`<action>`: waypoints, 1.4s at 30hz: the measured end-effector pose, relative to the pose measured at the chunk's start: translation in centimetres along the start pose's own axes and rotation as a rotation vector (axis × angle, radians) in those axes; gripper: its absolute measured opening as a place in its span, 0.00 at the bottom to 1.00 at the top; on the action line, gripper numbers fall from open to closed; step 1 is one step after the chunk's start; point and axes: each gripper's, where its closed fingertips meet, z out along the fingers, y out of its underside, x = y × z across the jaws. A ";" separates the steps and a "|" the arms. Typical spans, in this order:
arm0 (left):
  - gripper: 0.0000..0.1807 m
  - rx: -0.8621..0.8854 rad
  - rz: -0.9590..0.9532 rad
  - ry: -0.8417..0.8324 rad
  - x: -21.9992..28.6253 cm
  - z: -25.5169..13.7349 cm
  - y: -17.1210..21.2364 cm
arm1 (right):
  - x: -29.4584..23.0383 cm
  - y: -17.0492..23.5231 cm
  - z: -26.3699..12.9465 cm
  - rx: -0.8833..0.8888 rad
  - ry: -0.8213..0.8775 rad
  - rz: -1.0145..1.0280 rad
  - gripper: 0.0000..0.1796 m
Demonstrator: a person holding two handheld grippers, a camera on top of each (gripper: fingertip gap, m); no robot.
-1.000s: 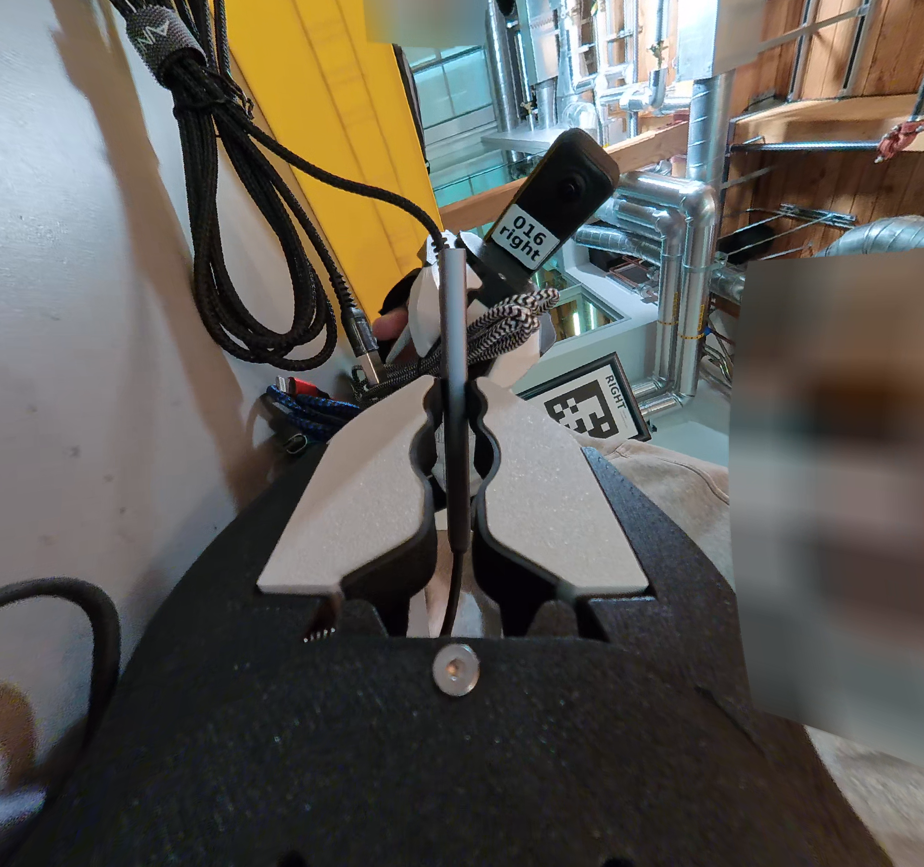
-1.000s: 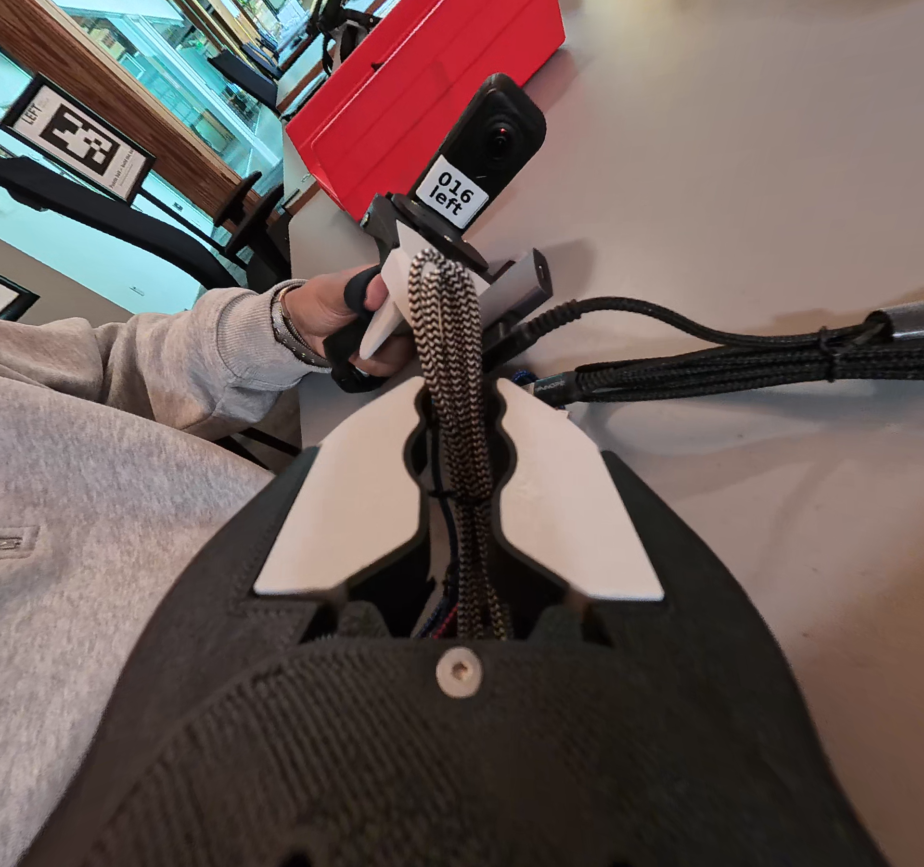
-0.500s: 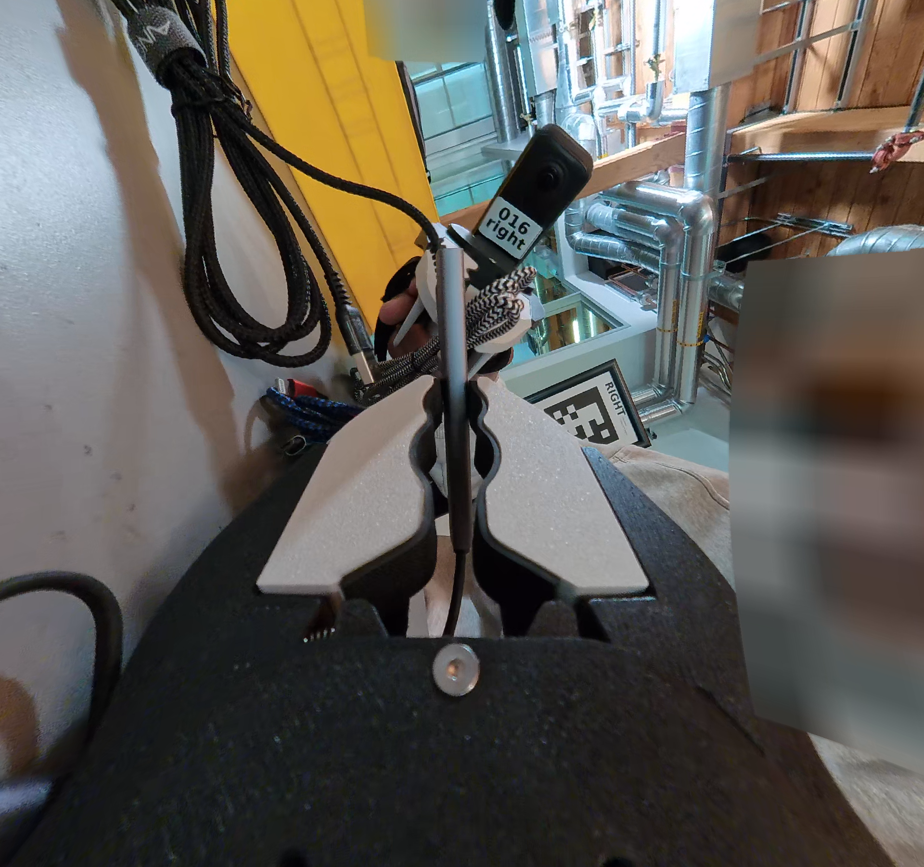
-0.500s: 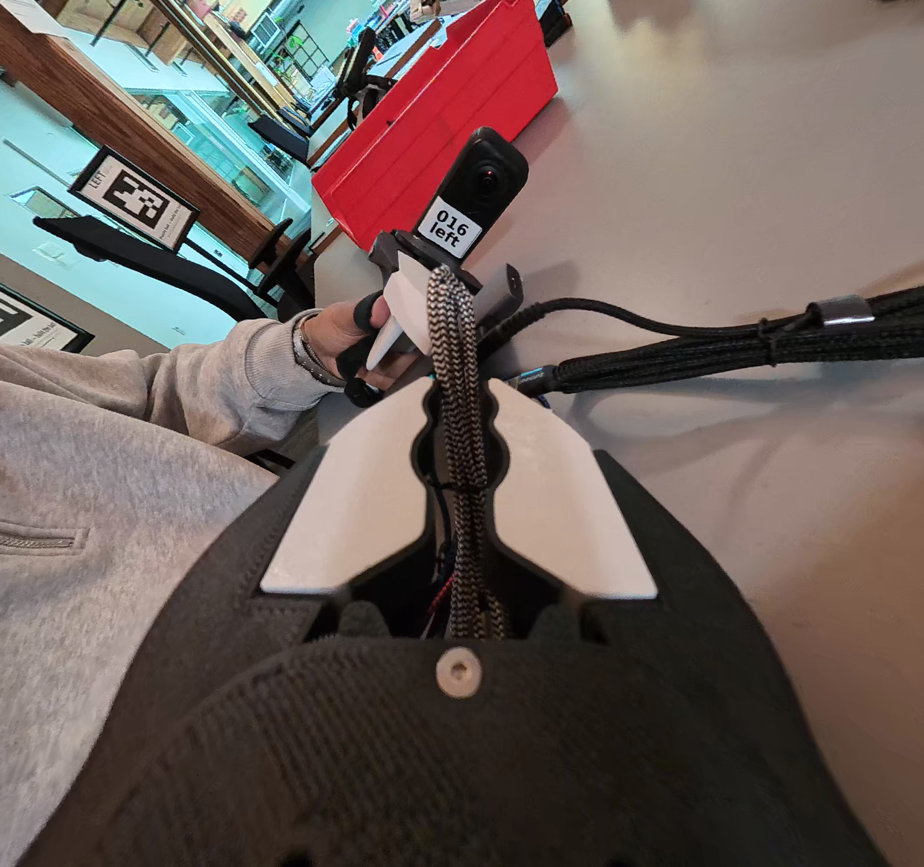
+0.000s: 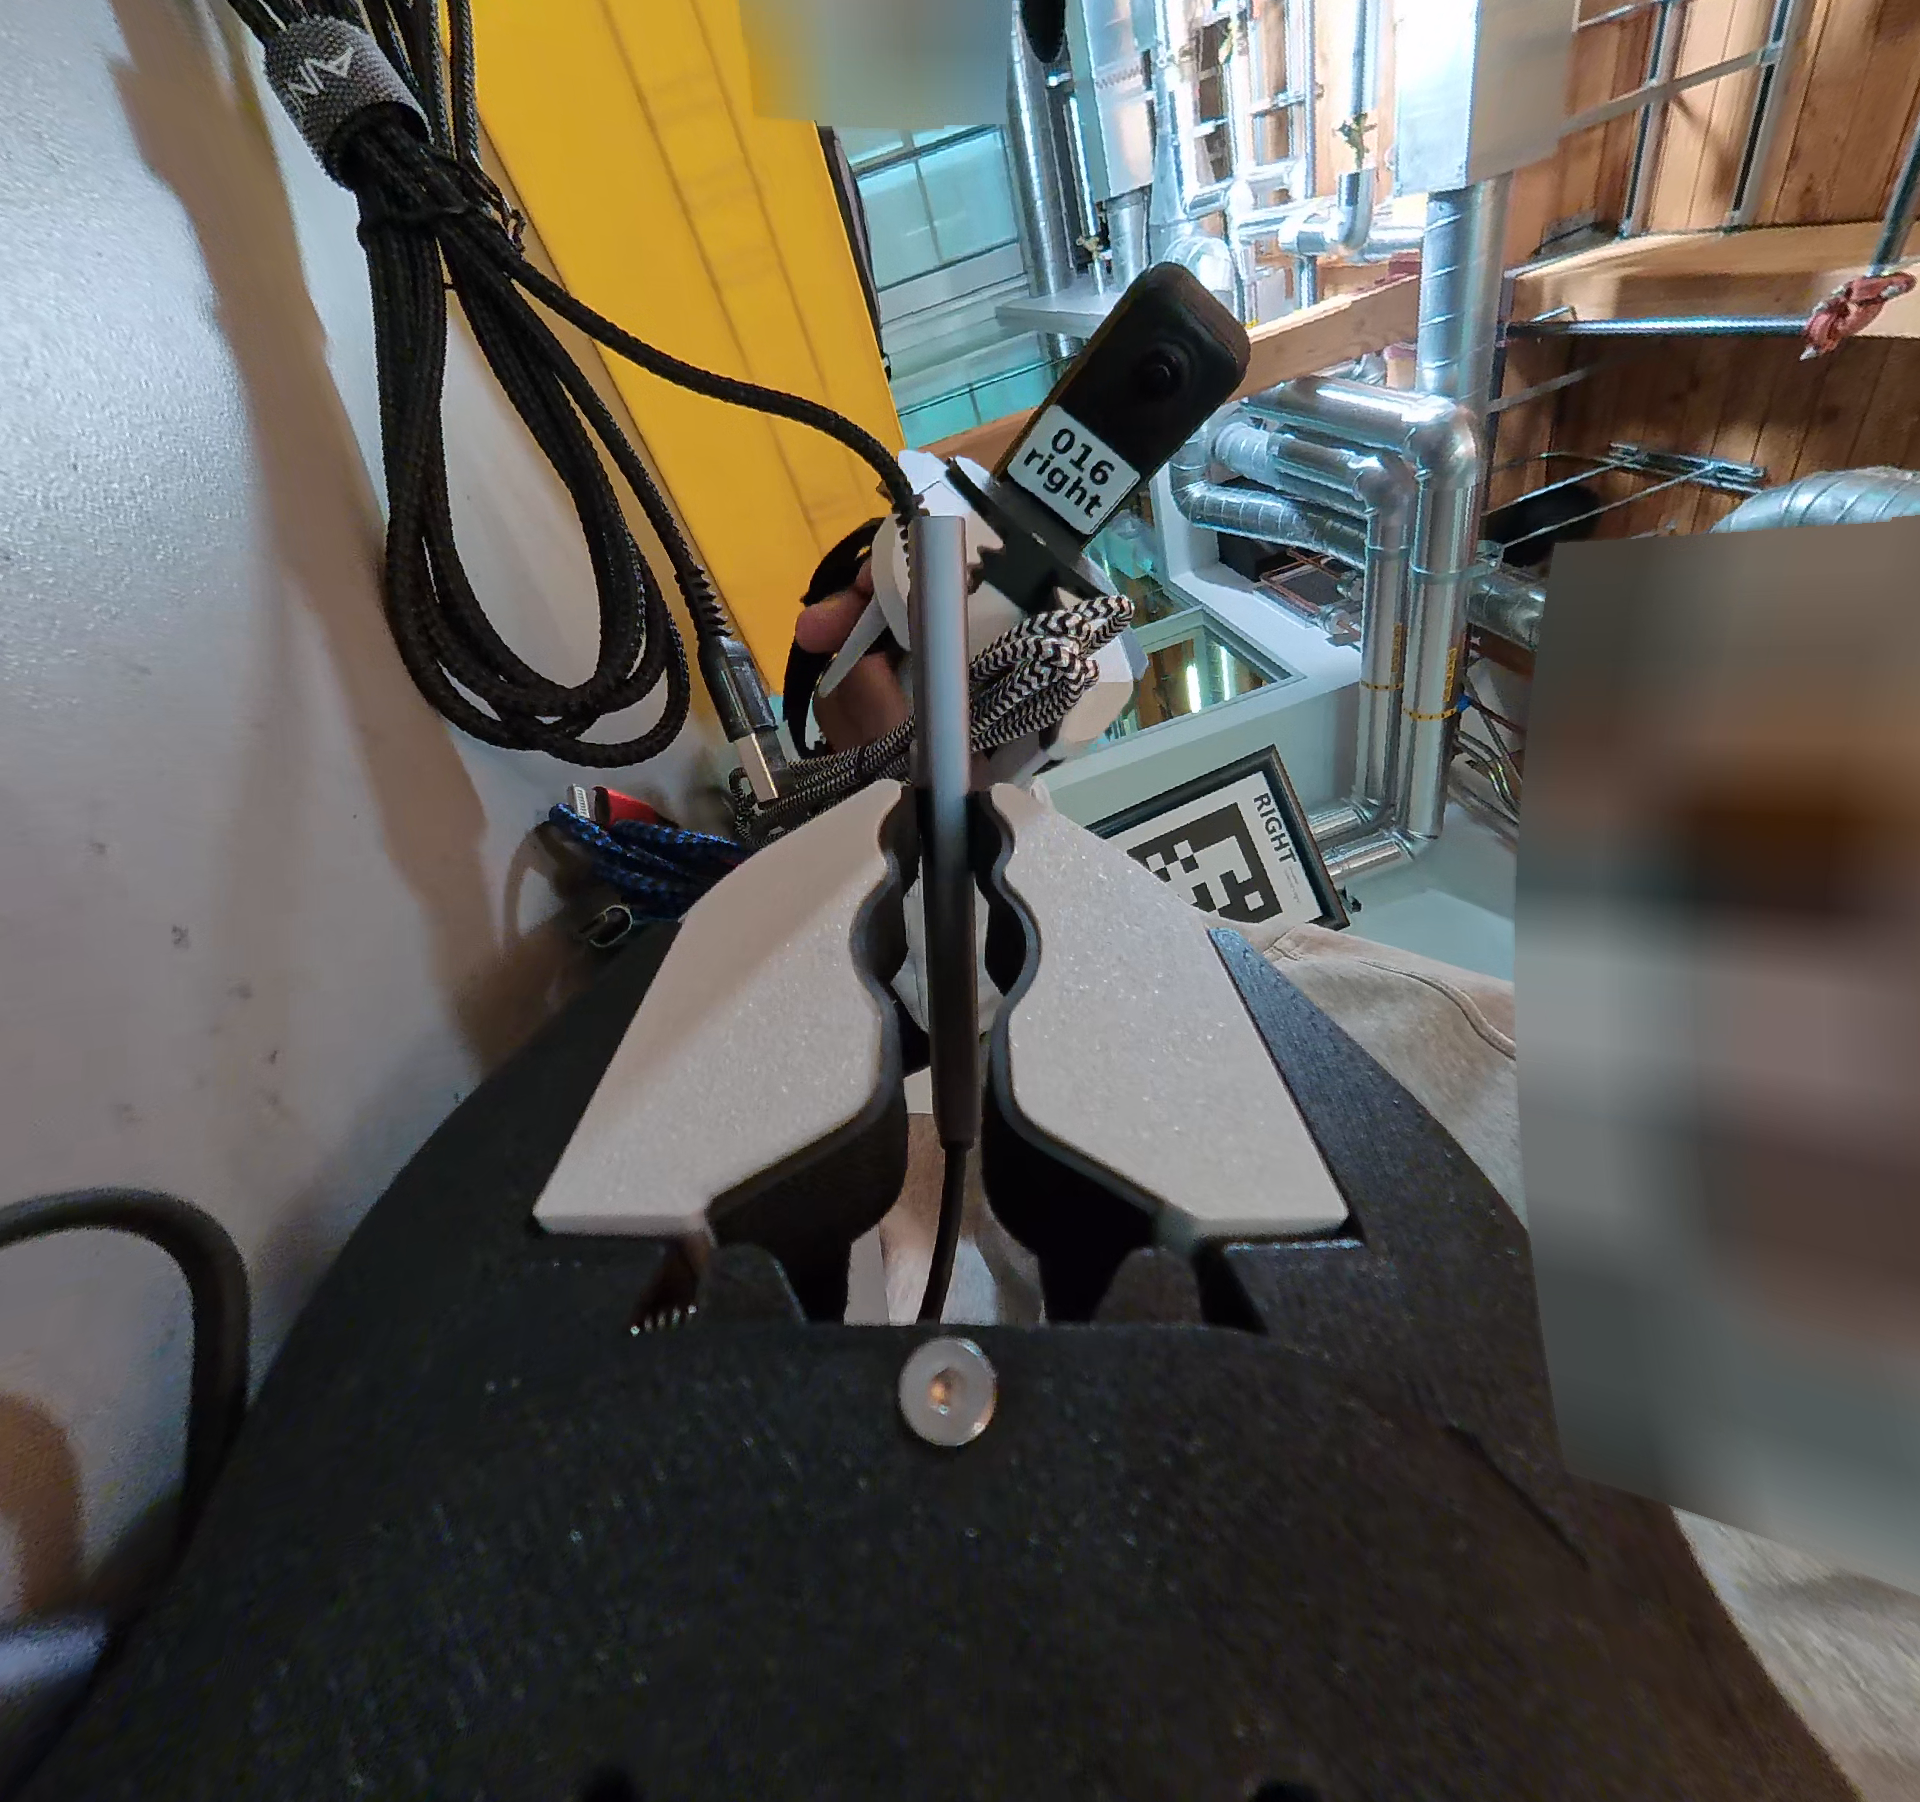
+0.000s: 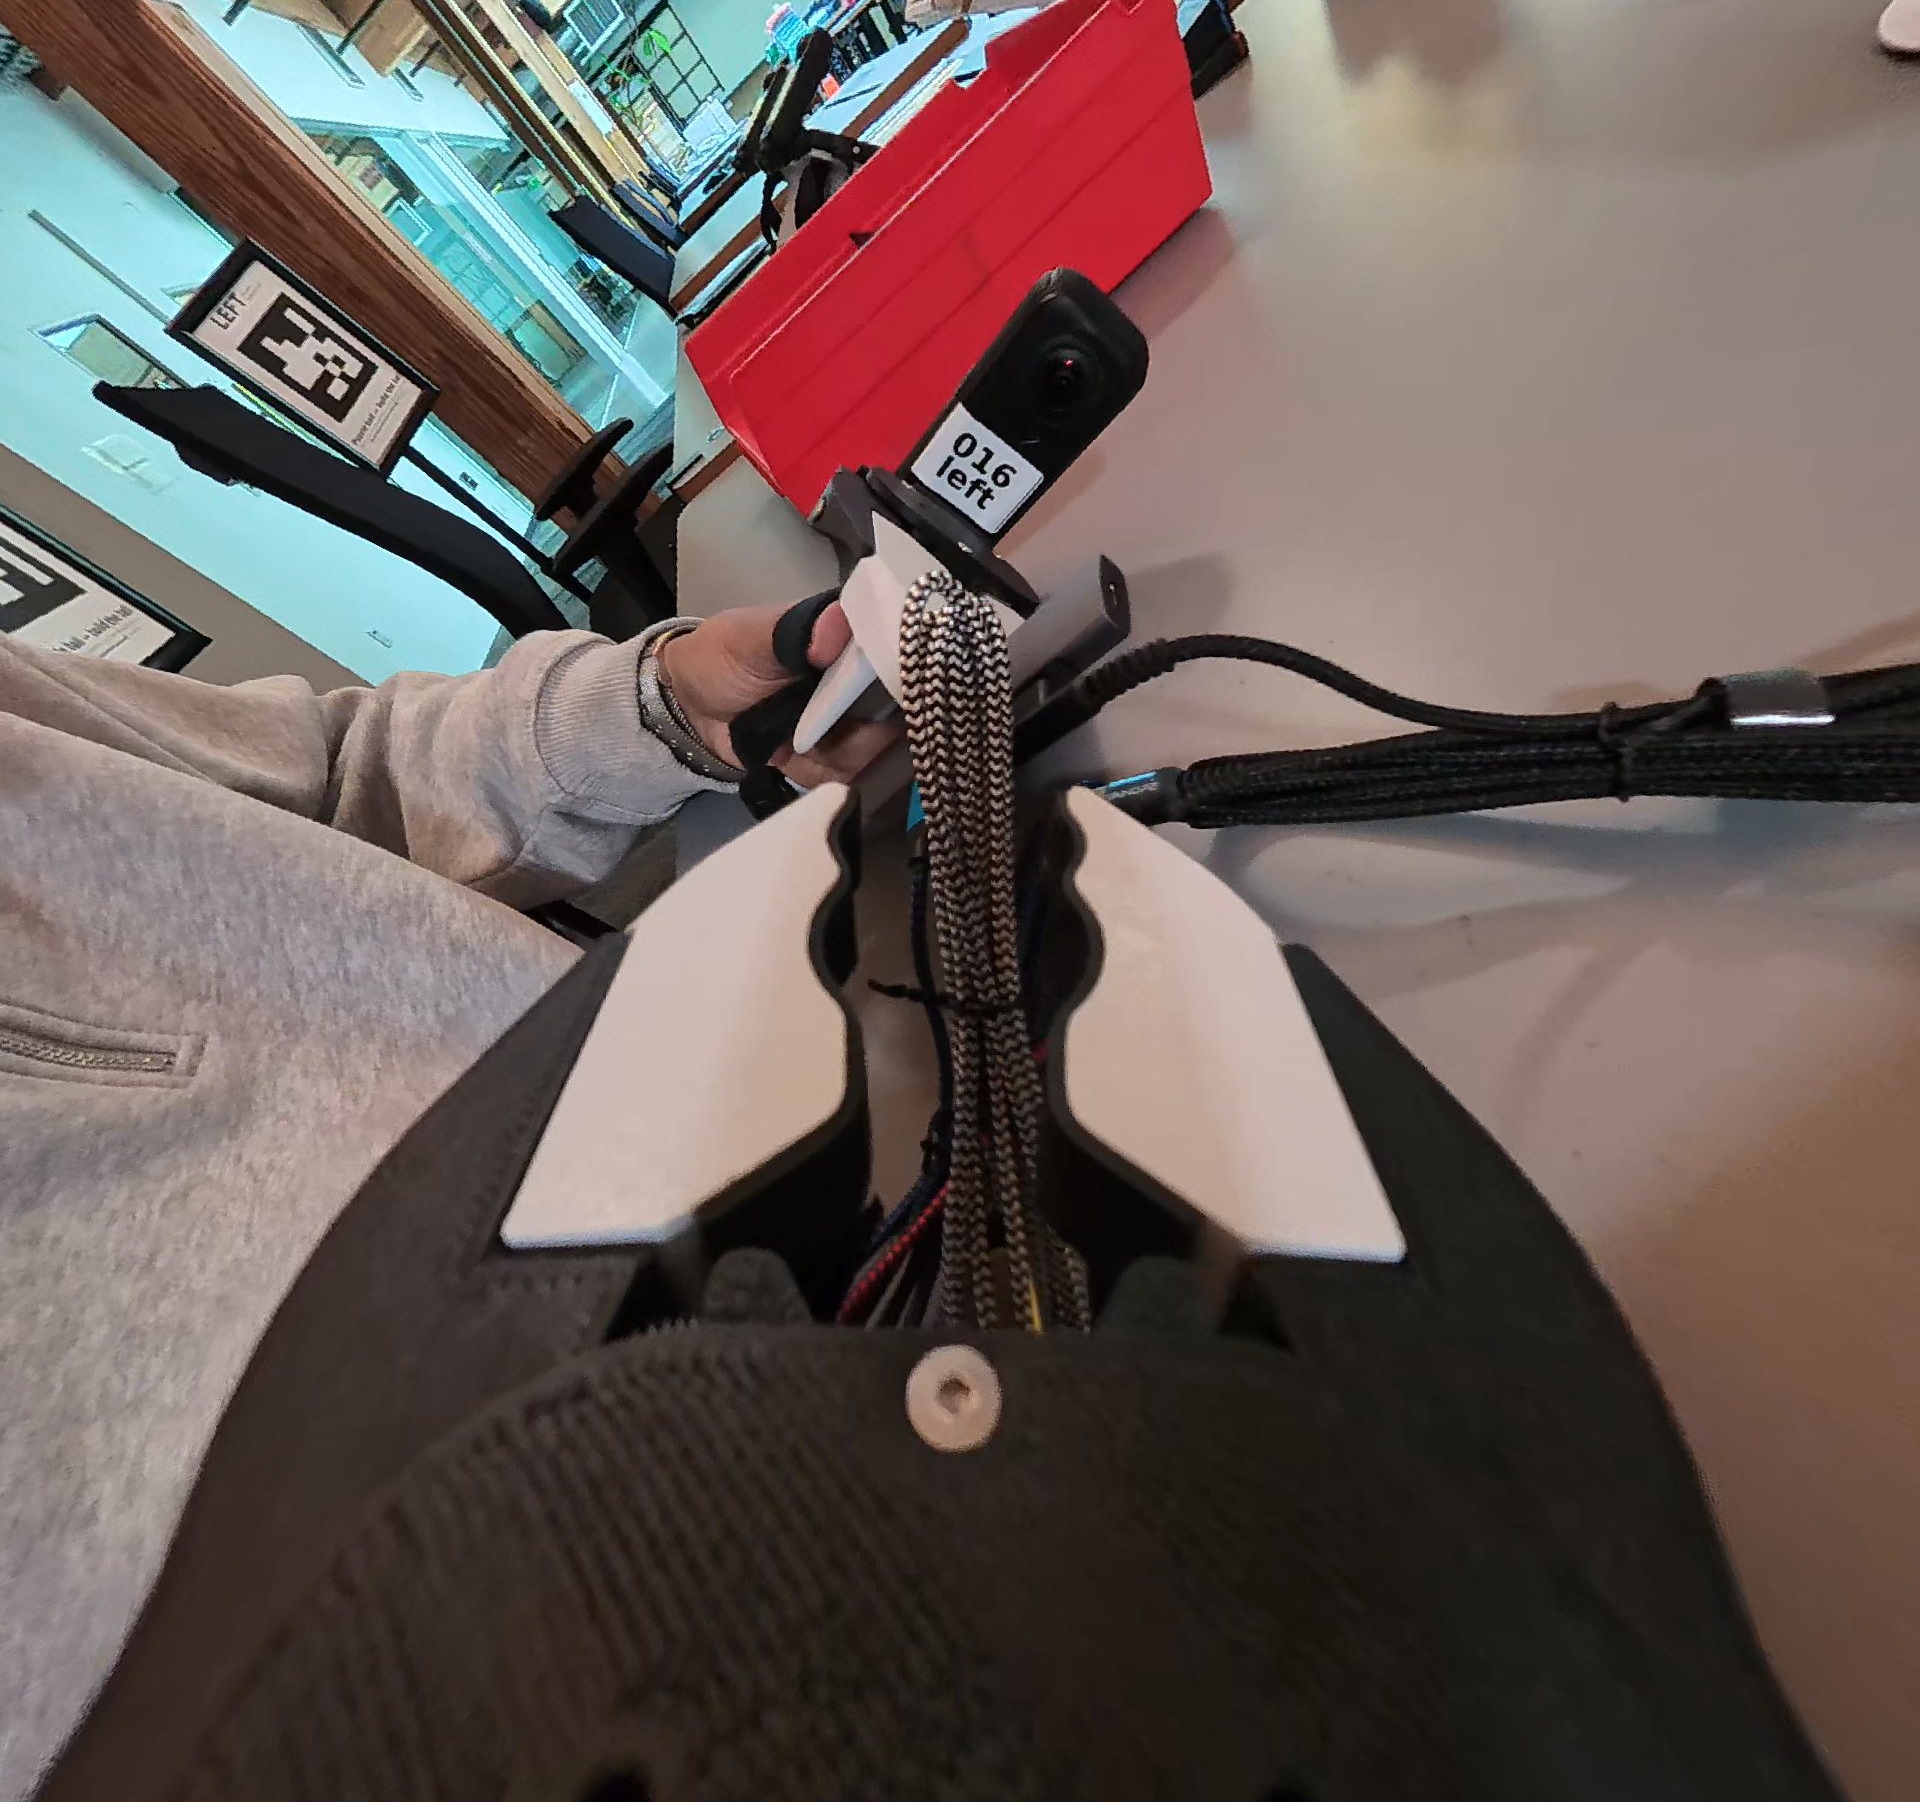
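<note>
My left gripper [image 5: 940, 807] is shut on a slim grey adapter [image 5: 938, 630] with a thin black lead, held upright between its fingers. My right gripper [image 6: 961, 807] has its jaws apart around a black-and-white braided cable bundle [image 6: 961, 713], with a gap on each side. The two grippers face each other closely above the table edge. The right gripper [image 5: 997, 651] also shows in the left wrist view with the striped bundle [image 5: 1039, 672] sticking out. The left gripper [image 6: 1023, 609] and adapter [image 6: 1091, 604] also show in the right wrist view.
A tied black braided cable bundle [image 5: 499, 505] lies on the grey table [image 6: 1558, 402], also seen in the right wrist view [image 6: 1455, 765]. A blue cable [image 5: 644, 859] lies near it. A yellow bin [image 5: 644, 194] and a red bin [image 6: 987, 225] stand on the table. A grey sleeve [image 6: 312, 817] is at left. The grippers' ends are close to 4 cm from one another.
The right gripper's jaws have widened around the striped bundle, and it has drawn back a little from the left gripper. The left gripper still clamps the adapter.
</note>
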 end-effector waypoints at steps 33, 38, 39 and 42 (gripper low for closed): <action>0.05 -0.009 -0.002 0.005 0.1 0.1 0.2 | 0.1 2.3 1.3 -0.122 0.038 -0.081 0.08; 0.05 -0.013 -0.002 -0.001 0.0 0.2 0.2 | 0.0 1.7 1.3 -0.093 0.076 -0.143 0.13; 0.05 -0.013 -0.002 0.000 0.0 0.2 0.2 | 0.0 1.5 1.2 -0.086 0.096 -0.172 0.13; 0.05 -0.008 -0.002 0.002 0.1 0.1 0.2 | 0.4 1.0 0.8 -0.085 0.195 -0.315 0.16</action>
